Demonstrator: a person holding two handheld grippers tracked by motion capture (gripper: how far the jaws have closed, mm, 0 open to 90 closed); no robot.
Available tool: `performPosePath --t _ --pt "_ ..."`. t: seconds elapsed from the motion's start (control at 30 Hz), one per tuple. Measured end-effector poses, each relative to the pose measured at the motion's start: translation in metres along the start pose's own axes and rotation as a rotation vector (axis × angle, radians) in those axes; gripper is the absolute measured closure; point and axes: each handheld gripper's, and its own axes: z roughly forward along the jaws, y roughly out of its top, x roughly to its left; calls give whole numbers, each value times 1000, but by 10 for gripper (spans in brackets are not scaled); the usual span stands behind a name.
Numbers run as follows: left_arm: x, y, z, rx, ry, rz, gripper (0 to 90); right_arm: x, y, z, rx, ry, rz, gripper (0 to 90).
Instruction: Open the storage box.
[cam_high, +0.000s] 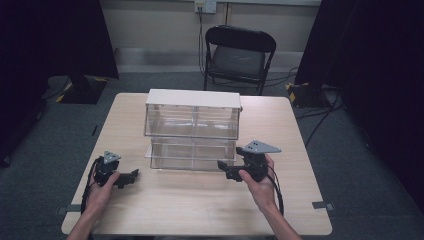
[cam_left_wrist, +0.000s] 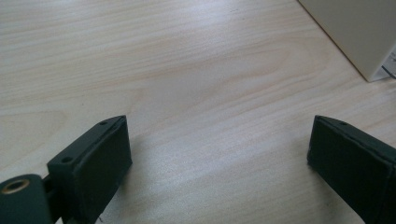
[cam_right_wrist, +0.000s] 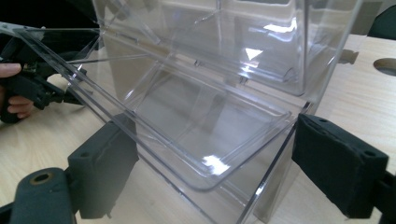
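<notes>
A clear plastic drawer cabinet (cam_high: 192, 130) with a white top stands mid-table, two tiers high. In the right gripper view its lower drawer (cam_right_wrist: 196, 135) is tipped open toward me and holds nothing. My right gripper (cam_right_wrist: 215, 154) is open, and its jaws stand either side of that drawer's front corner without clamping it. In the high view the right gripper (cam_high: 223, 168) sits at the cabinet's lower right corner. My left gripper (cam_high: 133, 174) rests low on the table, left of the cabinet's front. Its jaws are wide open over bare wood (cam_left_wrist: 219, 149).
The wooden table (cam_high: 200, 205) has open room in front of the cabinet. The cabinet's pale side (cam_left_wrist: 355, 32) shows at the upper right of the left gripper view. A black folding chair (cam_high: 239, 55) stands behind the table. Dark curtains hang on both sides.
</notes>
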Motion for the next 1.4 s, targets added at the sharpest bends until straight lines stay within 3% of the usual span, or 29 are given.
performPosePath --t 0.4,1.03,1.4 --pt "0 0 0 0 0 -1 56 -3 10 3 -22 -15 3 140" --pt "0 0 0 0 0 0 56 -10 21 2 -112 -36 47 141" --pt "0 0 0 0 0 0 56 -11 21 2 -121 -34 63 139"
